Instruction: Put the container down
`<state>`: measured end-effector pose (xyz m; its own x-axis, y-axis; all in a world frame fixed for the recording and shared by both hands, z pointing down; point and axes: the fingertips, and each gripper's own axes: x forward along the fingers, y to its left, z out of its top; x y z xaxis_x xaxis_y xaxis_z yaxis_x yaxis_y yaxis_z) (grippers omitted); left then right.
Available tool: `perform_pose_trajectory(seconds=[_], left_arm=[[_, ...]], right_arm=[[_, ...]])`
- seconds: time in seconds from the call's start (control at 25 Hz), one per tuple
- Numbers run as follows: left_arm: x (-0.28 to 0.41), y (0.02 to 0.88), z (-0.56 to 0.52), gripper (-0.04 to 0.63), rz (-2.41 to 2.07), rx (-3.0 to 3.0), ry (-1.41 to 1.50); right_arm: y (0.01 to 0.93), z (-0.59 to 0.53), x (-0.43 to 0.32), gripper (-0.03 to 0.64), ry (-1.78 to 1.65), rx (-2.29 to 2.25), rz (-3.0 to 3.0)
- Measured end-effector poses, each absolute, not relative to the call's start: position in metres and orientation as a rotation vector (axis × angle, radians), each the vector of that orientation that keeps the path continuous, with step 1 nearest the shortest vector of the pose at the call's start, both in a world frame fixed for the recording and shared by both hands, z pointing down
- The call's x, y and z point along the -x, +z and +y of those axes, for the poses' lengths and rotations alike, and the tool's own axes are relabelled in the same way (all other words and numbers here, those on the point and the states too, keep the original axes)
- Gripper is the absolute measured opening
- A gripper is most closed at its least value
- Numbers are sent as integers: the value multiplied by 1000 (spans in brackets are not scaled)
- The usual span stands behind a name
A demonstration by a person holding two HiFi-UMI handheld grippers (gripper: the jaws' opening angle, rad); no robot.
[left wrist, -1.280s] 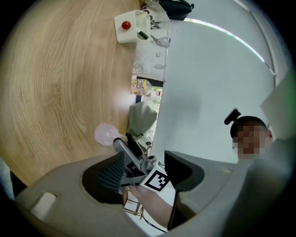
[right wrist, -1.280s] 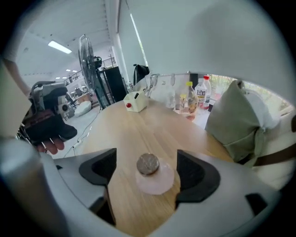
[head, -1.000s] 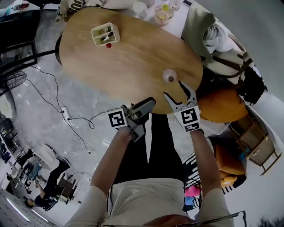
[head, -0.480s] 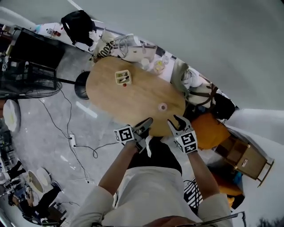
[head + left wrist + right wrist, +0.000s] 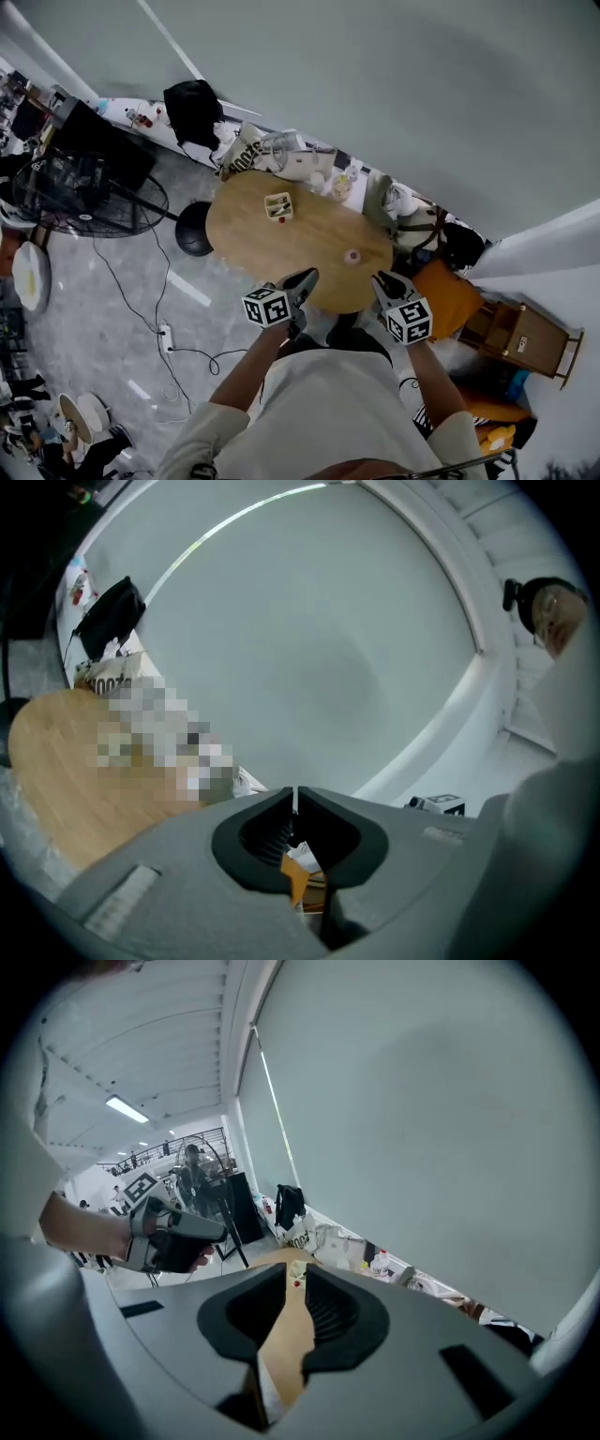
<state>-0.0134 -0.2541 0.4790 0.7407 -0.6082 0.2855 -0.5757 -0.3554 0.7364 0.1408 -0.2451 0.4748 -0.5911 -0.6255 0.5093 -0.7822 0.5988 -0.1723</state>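
Observation:
A white container [image 5: 278, 205] stands on the far part of the round wooden table [image 5: 309, 234], well away from both grippers. A small pink cup [image 5: 352, 256] sits nearer to me. My left gripper [image 5: 306, 277] hovers at the table's near edge. In the left gripper view, the left gripper [image 5: 295, 799] is shut with nothing between its tips. My right gripper [image 5: 381, 279] hangs beside it near the cup. In the right gripper view, the right gripper [image 5: 295, 1274] is closing, with a narrow gap left and only the table [image 5: 289, 1330] seen through it.
A black wire fan [image 5: 84, 192] and a black stool [image 5: 194, 228] stand left of the table. Bags and bottles [image 5: 281, 155] crowd its far edge. An orange cushion [image 5: 445, 295] and a wooden crate [image 5: 520, 337] are on the right. A cable and power strip [image 5: 167, 337] lie on the floor.
The head view has pulled up and back, so the table looks smaller and farther. Both grippers' jaws have closed from wide open. The container has stayed on the table.

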Motion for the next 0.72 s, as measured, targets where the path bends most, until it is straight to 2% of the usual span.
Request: perform_pose_trajectory(seconds=[0.4, 0.72], left_arm=[[69, 411, -169, 23, -818, -2338, 70], [84, 380, -112, 23, -731, -2507, 110]], right_arm=[[398, -149, -73, 8, 346, -1296, -2446], [356, -65, -53, 3, 266, -1432, -2447]])
